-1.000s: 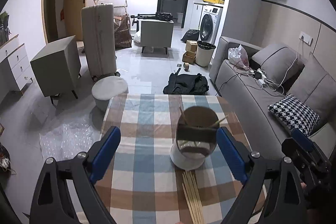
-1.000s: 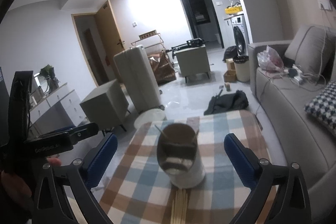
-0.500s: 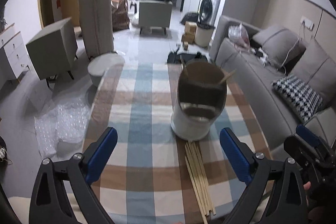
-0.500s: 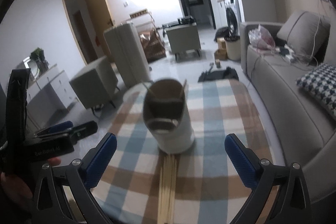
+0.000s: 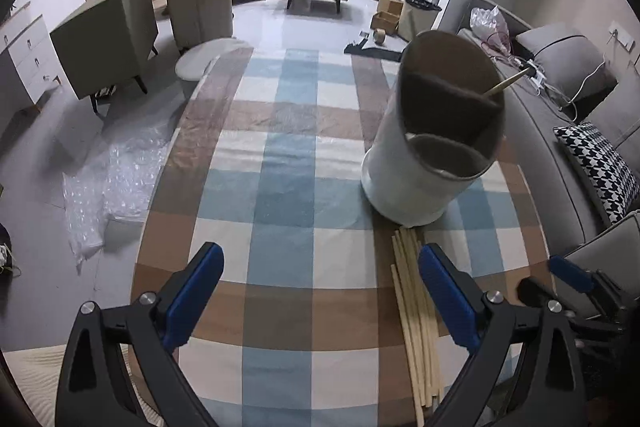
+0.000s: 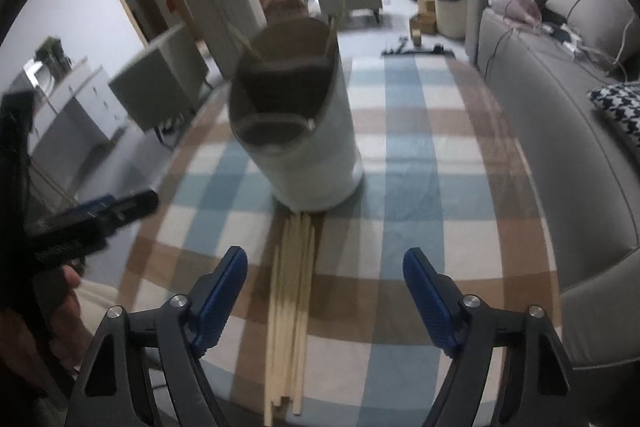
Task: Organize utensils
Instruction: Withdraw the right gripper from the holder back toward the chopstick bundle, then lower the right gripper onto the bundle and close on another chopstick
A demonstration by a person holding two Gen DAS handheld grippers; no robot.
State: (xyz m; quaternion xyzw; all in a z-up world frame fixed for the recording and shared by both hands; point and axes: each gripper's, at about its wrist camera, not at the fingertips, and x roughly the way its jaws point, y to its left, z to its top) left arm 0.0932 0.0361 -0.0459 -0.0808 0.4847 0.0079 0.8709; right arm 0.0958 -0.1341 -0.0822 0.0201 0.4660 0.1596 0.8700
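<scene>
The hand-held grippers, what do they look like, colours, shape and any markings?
Both the left hand-held gripper and the right hand-held gripper have black triangular cut-out frames with silver bolts, ending in two blue ribbed fingers. Seen from the right wrist, the left one's body bears blurred, unreadable white lettering.

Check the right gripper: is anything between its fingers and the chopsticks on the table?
Nothing visible. The right gripper, jaws just narrowed but open and empty, hangs over the chopsticks lying loose on the cloth. The holder stands beyond their far ends.

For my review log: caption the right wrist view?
Open right gripper above chopsticks lying before a white holder.
</scene>
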